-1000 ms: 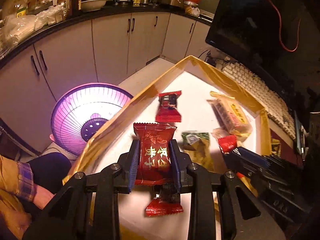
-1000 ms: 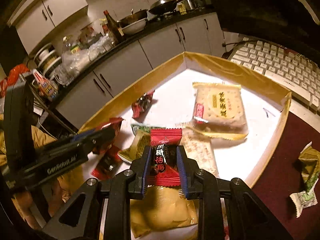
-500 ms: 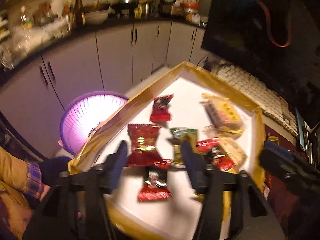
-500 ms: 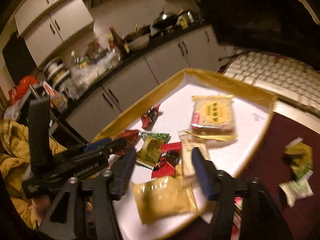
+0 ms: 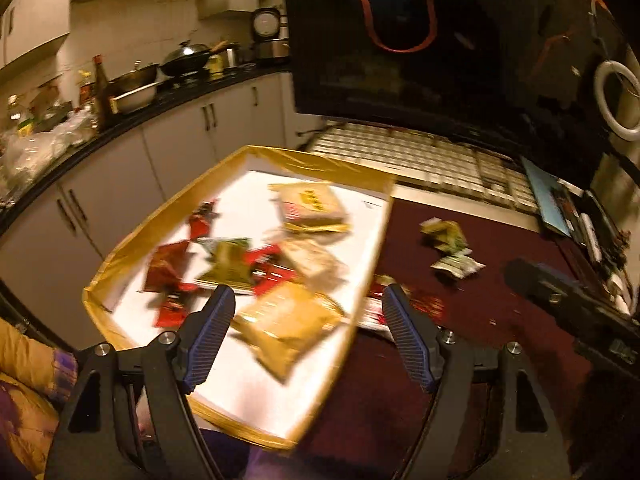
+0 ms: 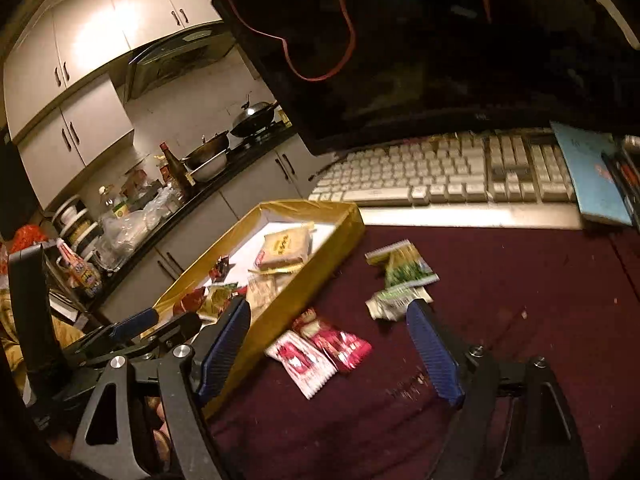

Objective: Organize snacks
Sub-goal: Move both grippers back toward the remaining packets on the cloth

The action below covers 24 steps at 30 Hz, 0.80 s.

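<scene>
A gold-rimmed box [image 5: 320,164] with a white floor holds several snack packets: a biscuit pack [image 5: 310,204], red packets [image 5: 166,266] and a yellow bag [image 5: 286,322]. It also shows in the right wrist view [image 6: 316,268]. My left gripper [image 5: 308,334] is open and empty above the box's near end. My right gripper [image 6: 330,354] is open and empty above two red-and-white packets [image 6: 320,350] on the dark red table, right of the box. Two green packets [image 6: 400,278] lie farther right, also seen in the left wrist view [image 5: 450,246].
A white keyboard [image 6: 448,176] and a dark monitor [image 6: 440,48] stand behind the box. A blue booklet [image 6: 596,176] lies at the right. Kitchen cabinets and a cluttered counter [image 6: 168,200] run beyond the table's left edge. The right gripper's body [image 5: 576,312] shows at the right.
Both grippers have let go of their red packets, which now lie in the box, and opened wide. Both pulled back and swung right; the right one now hangs over the table.
</scene>
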Tool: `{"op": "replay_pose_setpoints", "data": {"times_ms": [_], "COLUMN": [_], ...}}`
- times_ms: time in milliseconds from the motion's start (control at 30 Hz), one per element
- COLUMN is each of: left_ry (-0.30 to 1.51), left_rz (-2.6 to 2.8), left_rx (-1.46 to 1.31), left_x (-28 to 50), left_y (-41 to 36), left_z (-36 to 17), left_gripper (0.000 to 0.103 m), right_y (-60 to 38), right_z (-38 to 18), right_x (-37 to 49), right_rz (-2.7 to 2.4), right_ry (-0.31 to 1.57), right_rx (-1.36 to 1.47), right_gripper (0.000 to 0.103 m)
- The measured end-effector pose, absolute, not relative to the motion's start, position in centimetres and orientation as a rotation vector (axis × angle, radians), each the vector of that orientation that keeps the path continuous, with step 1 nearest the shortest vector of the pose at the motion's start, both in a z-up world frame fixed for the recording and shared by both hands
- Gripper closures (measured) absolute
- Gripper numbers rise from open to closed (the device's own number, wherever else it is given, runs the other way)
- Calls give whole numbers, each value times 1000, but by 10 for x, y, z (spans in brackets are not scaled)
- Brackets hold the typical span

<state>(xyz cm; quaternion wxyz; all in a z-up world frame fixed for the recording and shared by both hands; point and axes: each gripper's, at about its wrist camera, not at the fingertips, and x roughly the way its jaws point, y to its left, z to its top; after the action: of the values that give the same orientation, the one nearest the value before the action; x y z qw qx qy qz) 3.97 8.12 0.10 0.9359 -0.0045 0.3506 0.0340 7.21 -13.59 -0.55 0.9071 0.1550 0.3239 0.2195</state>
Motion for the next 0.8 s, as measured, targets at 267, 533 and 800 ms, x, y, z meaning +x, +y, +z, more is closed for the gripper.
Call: {"op": "replay_pose_setpoints", "data": {"times_ms": [267,533,800], "left_ry": [789,826,860], "left_rz": [-33,-63,-80], "left_rx": [14,12,26], "left_x": [34,41,65], "left_y": [49,34,13], "left_z": [-17,-23,-28], "left_gripper": [27,27,27], "right_y": [-162,-175,-187], "right_z": [-35,-47,-51], "right_x": [83,90,91], "right_rz": [423,427,383], "right_ry": [759,786,783], "right_rx": [362,418,488], "right_gripper": [20,20,20]}}
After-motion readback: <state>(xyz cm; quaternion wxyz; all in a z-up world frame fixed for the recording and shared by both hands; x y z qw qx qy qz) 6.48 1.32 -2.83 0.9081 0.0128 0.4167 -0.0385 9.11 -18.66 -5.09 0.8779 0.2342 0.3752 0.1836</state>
